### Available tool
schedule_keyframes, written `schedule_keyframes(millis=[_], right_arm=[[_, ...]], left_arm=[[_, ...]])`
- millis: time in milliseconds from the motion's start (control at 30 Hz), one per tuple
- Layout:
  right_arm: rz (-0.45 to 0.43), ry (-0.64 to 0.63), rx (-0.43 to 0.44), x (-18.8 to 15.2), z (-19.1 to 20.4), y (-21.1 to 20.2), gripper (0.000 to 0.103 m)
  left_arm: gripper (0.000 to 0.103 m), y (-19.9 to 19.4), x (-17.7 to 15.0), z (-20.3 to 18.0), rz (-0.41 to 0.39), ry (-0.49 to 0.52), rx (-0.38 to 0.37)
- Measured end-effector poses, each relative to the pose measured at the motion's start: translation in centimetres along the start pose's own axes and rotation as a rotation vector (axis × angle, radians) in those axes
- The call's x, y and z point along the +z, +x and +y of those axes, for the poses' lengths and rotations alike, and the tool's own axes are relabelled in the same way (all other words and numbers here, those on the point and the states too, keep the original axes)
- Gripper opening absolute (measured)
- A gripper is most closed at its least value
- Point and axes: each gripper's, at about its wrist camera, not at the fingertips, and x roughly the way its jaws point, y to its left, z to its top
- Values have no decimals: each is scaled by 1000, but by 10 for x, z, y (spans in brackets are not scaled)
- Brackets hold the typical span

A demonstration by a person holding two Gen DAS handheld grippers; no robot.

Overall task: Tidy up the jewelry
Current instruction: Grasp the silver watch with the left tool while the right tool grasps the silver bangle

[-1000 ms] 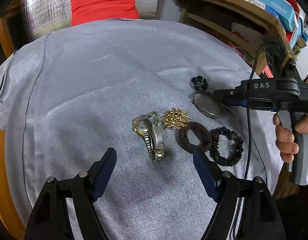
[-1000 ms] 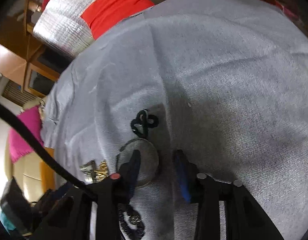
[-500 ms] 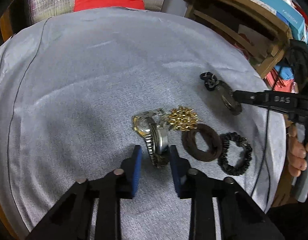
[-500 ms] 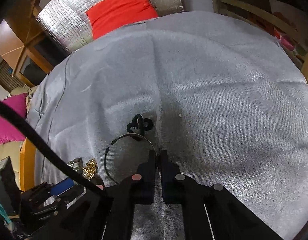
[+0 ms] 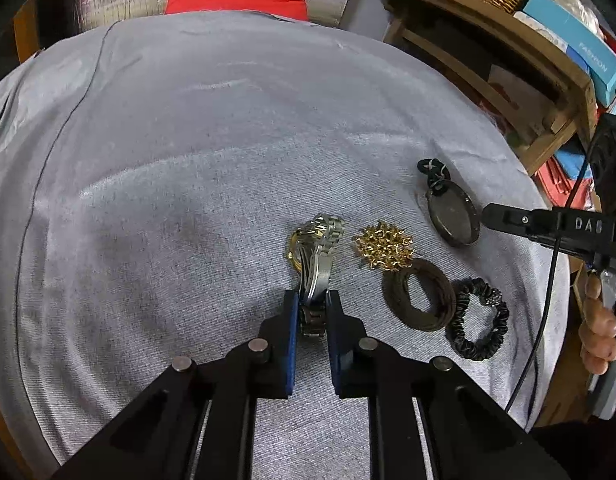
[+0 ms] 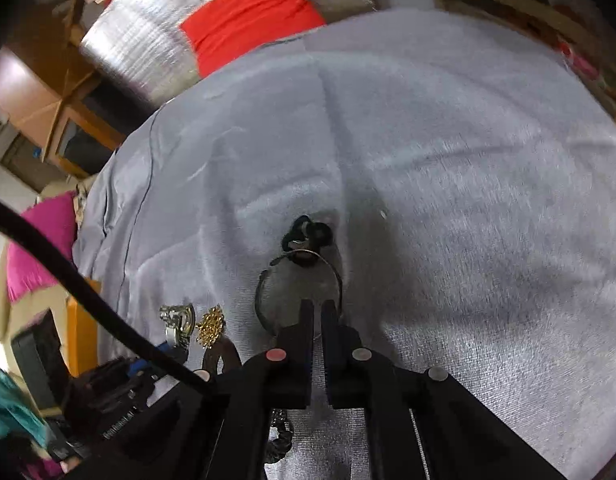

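Right wrist view blurred throughout. Near rim of metal hoop (image 6: pixel 298 288) hidden behind right tool (image 6: pixel 317 312); grip on it not discernible. Black scrunchie (image 6: pixel 280 436) mostly covered by tool body. Watch (image 5: pixel 314 264) band end hidden between left tool (image 5: pixel 313 304) pads.

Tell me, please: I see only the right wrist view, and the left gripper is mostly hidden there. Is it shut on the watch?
Observer: Yes. The left gripper is shut on the watch, and its jaws clamp the metal band edge-on.
Operator: My right gripper pinches the wire hoop. My own fingers cover the black scrunchie. Is it free?
Observer: Yes. The black scrunchie lies whole on the grey cloth, right beside the brown hair ring, and no gripper touches it.
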Motion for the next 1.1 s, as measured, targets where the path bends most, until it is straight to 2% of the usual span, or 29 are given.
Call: schedule_keyframes(millis=[67,100,267,333,400,500,600,733,900,1100], right_arm=[[11,35,31,2,-6,1,13],[6,45,31,3,-9,1,19],[-26,49,44,8,-11,1,26],[-38,39,43,10,-8,5,42],[-44,27,32,11,-3,12,52],[-59,-6,1,13,6,16,52],[-53,-42,-16,12,12,22,60],[-21,-89,-28,8,24,31,65],[-24,-173,-148,-2,41,40,63],[-43,-217,-226,-7,51,40,62]], left_arm=[[18,2,2,-5,1,12,4],[20,2,2,-6,-2,19,5],[21,6,6,-8,-22,2,4],[21,7,6,-8,-38,-2,7],[16,5,5,-11,-45,1,14],[12,4,5,-11,-55,-4,13],[12,1,9,-16,-90,1,7],[12,-10,10,-8,-112,-18,6],[12,-9,9,-2,-95,-33,-18],[12,-5,8,-4,-58,-11,-21]])
